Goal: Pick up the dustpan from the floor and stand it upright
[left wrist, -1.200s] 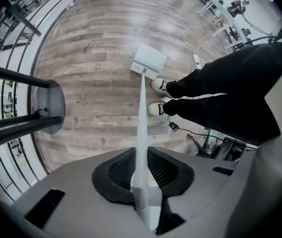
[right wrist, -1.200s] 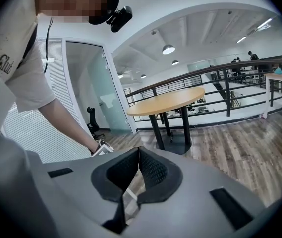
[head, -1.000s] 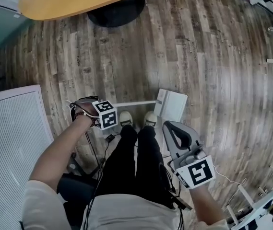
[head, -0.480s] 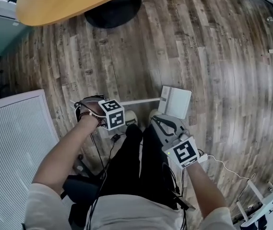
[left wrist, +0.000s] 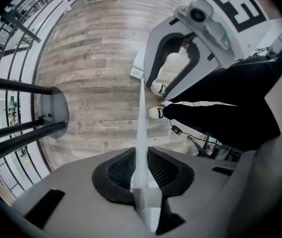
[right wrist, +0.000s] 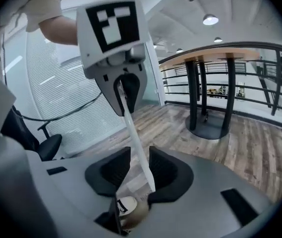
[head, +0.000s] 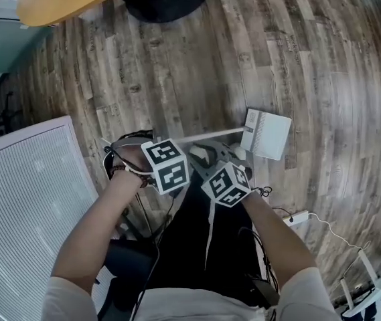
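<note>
Right now, in the left gripper view, my left claw (left wrist: 143, 185) is clamped on the white dustpan handle (left wrist: 141, 128). The handle runs away toward the wood floor (left wrist: 96, 83), beside two shoes (left wrist: 156, 113).

In the right gripper view, my right claw (right wrist: 140, 175) has just been opening. The handle passes between its jaws, which stand apart without squeezing it.

In the head view, the dustpan (head: 268, 134) has its pan end down at the floor just past the feet. Both claws sit close together along the handle.
</note>
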Available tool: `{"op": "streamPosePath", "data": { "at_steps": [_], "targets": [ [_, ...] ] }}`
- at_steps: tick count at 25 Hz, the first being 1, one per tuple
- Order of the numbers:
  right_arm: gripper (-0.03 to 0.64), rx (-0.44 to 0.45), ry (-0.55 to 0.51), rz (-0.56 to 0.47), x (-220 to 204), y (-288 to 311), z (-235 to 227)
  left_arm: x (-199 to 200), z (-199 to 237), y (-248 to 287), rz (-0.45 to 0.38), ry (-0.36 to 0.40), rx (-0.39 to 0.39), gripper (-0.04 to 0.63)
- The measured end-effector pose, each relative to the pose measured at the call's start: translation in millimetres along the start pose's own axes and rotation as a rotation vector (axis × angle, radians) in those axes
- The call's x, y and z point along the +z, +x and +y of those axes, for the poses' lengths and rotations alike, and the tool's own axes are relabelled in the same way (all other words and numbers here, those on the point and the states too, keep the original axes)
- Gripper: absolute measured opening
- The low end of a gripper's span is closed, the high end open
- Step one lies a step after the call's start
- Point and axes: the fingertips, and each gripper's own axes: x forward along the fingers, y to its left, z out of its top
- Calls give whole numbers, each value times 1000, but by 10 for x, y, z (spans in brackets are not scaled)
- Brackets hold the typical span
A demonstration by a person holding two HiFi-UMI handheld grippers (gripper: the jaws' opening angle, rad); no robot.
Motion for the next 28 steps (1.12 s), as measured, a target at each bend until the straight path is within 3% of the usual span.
{"op": "streamPosePath", "data": {
  "at_steps": [9,12,16,21,25,28],
  "targets": [
    [137,46,-320,129,-124,754,91,21,69,18,-7,40,16,95],
    [93,38,-337,186,-191,873,69,42,98,19,-12,49,22,95],
    [89,47,-325,188,-151,864,23,86,147,-20,-61,65,52,103],
    [89,27,-307,172,-72,829,-31,119,321,-341,-185,72,115,141],
    [89,2,-273,153,-16,740,-146,130,420,-818,-361,41,121,189],
    [89,11,-276,150,-5,684,-172,69,500,-1193,-480,3,190,189]
  ]
}}
